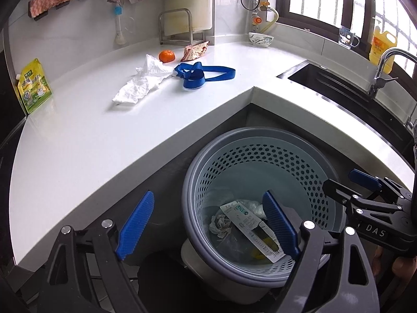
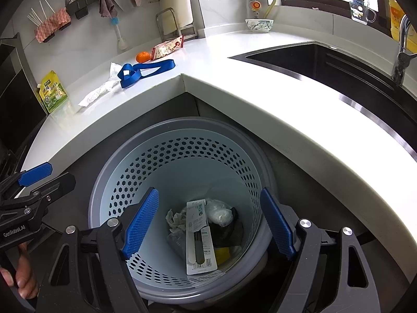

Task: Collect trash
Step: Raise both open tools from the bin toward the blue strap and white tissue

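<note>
A grey perforated waste basket [image 1: 307,161] [image 2: 146,172] stands on the floor in the inner corner of the white counter. Inside lie a flat white blister card [image 1: 251,230] [image 2: 199,237], crumpled paper [image 1: 220,224] [image 2: 176,220], a clear plastic wad [image 2: 220,212] and something yellow [image 2: 222,255]. My left gripper [image 1: 208,224] hangs open at the basket's left rim, nothing between its blue pads. My right gripper [image 2: 208,224] is open above the basket's mouth, also empty. On the counter lie a crumpled white tissue [image 1: 143,82] [image 2: 100,90], a blue strap [image 1: 200,74] [image 2: 142,71] and a snack wrapper [image 1: 194,50] [image 2: 166,48].
An orange [image 1: 166,56] [image 2: 142,56] sits by the wrapper, a yellow-green pouch [image 1: 34,86] [image 2: 52,91] at the counter's left end. A bowl [image 1: 260,39] [image 2: 259,24] stands at the back. The dark sink [image 1: 328,78] [image 2: 325,60] and tap [image 1: 385,65] are on the right.
</note>
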